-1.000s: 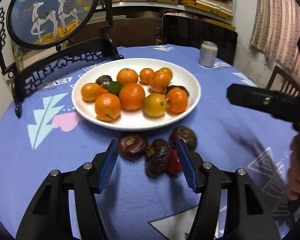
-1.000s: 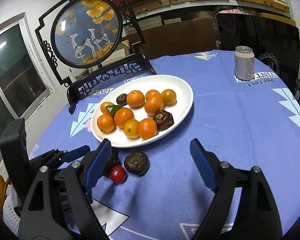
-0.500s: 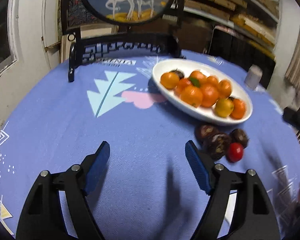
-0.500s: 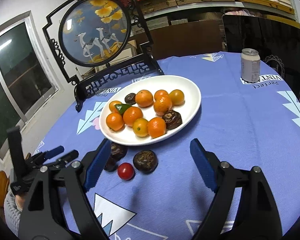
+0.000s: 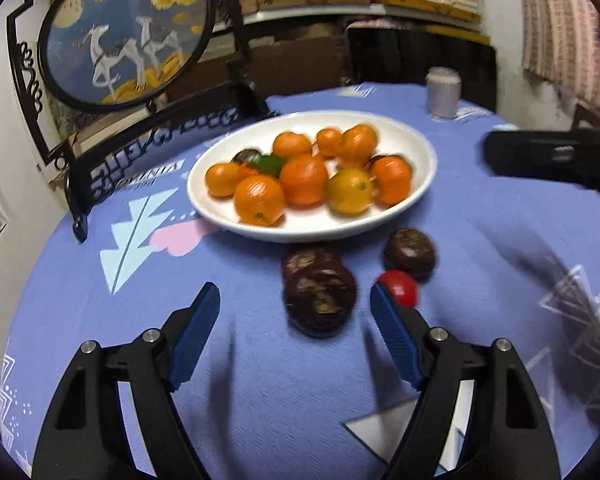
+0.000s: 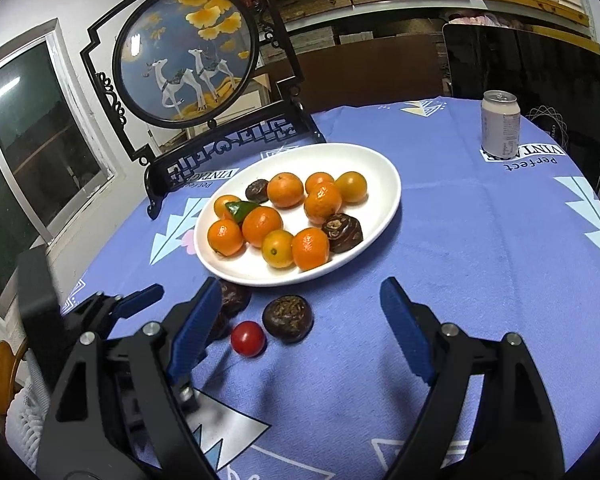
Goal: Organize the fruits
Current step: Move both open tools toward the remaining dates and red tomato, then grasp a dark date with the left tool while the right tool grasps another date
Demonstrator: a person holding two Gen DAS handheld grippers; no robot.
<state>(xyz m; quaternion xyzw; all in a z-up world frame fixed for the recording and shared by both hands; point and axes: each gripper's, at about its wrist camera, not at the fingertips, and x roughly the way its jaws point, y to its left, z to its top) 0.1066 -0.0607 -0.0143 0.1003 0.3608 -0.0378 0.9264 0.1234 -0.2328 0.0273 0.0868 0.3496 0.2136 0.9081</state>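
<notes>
On the blue-clothed table (image 6: 480, 264), the left gripper (image 5: 294, 304) has its fingers spread and pinches nothing; a dark brown fruit (image 5: 319, 298) lies on the cloth between them. To its right sit a small red fruit (image 6: 248, 338) and another dark fruit (image 6: 287, 317), just in front of the white plate (image 6: 384, 168) of oranges (image 6: 260, 226). Farther right, the right gripper (image 6: 300, 308) hovers, fingers spread, gripping nothing.

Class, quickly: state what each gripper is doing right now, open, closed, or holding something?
Left gripper: open, jaws have just been opening, holding nothing; a dark brown round fruit lies on the cloth between them, untouched.
Right gripper: open, holding nothing.
</notes>
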